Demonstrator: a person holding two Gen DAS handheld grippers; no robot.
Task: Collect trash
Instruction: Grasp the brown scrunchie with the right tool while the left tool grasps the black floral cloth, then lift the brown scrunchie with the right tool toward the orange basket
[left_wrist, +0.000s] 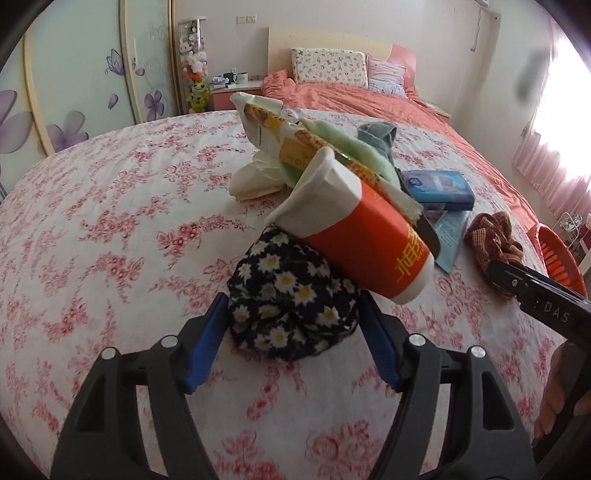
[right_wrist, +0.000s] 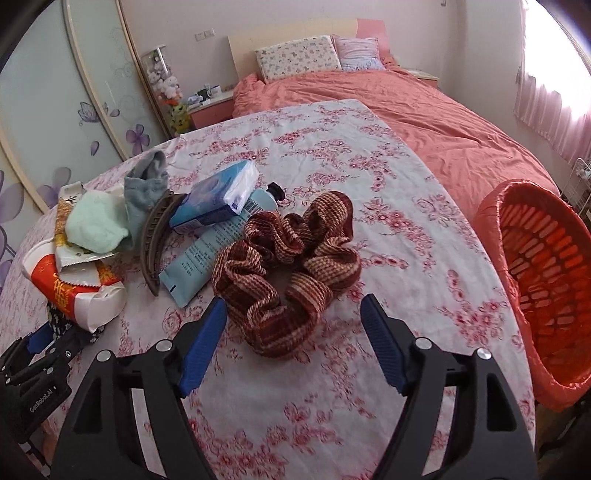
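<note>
My left gripper (left_wrist: 293, 314) stands wide open with the black daisy-print scrunchie (left_wrist: 291, 295) lying between its blue pads (left_wrist: 207, 339); I cannot tell whether either pad touches the cloth. An orange-and-white wrapper (left_wrist: 365, 240) leans over the scrunchie's far side, and a yellow-printed snack packet (left_wrist: 280, 136) rises behind it. My right gripper (right_wrist: 293, 321) is also spread wide and holds nothing. The near edge of the brown plaid scrunchie (right_wrist: 291, 266) lies between its tips on the floral sheet (right_wrist: 369, 184). Beyond sit a light blue tube (right_wrist: 207, 247), a blue tissue pack (right_wrist: 218, 195), a brown hair claw (right_wrist: 155, 236) and a mint cloth (right_wrist: 98, 225). The orange basket (right_wrist: 535, 266) stands at the right, cut off by the frame edge. The pile's lower layers are hidden beneath the cloth and wrappers.
</note>
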